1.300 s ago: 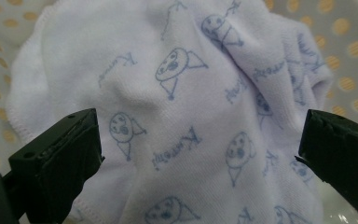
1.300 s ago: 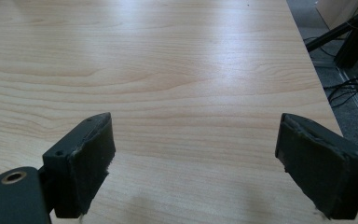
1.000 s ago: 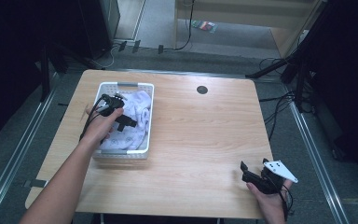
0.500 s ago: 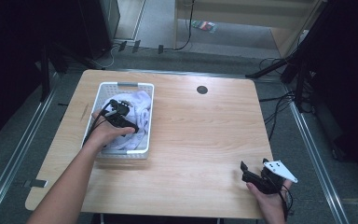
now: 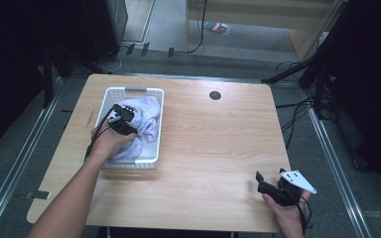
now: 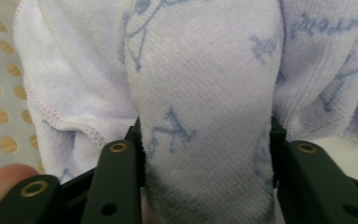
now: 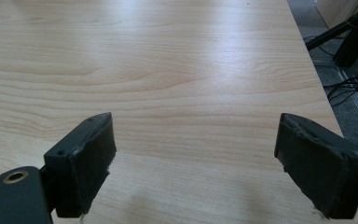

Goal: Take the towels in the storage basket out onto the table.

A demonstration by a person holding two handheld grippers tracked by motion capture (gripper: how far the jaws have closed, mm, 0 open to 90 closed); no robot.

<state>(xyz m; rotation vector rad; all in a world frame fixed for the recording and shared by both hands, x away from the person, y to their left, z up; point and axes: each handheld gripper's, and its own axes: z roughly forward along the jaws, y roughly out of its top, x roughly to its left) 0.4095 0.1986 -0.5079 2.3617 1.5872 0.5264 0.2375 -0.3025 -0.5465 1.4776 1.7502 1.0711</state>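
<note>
Between the black jaws of the left gripper point(image 6: 205, 154) a thick fold of pale lilac terry cloth printed with blue lettering point(image 6: 205, 93) is clamped, the fabric bulging up from between the pads. The cloth is seen bunched inside a white perforated plastic basket point(image 5: 129, 161), which sits on the left part of a light wooden table point(image 5: 218, 148), and the gripper is sunk among its folds. Judged from this, a grasp appears made but nothing is lifted out yet; the cloth is not yet clear of the basket. Basket walls close in on all sides of the left gripper, so only upward room is offered. Well apart, near the table's near right corner, the right gripper point(image 7: 193, 163) is held with jaws wide apart and nothing between them, bare wood ahead, the table edge just to its right.
</note>
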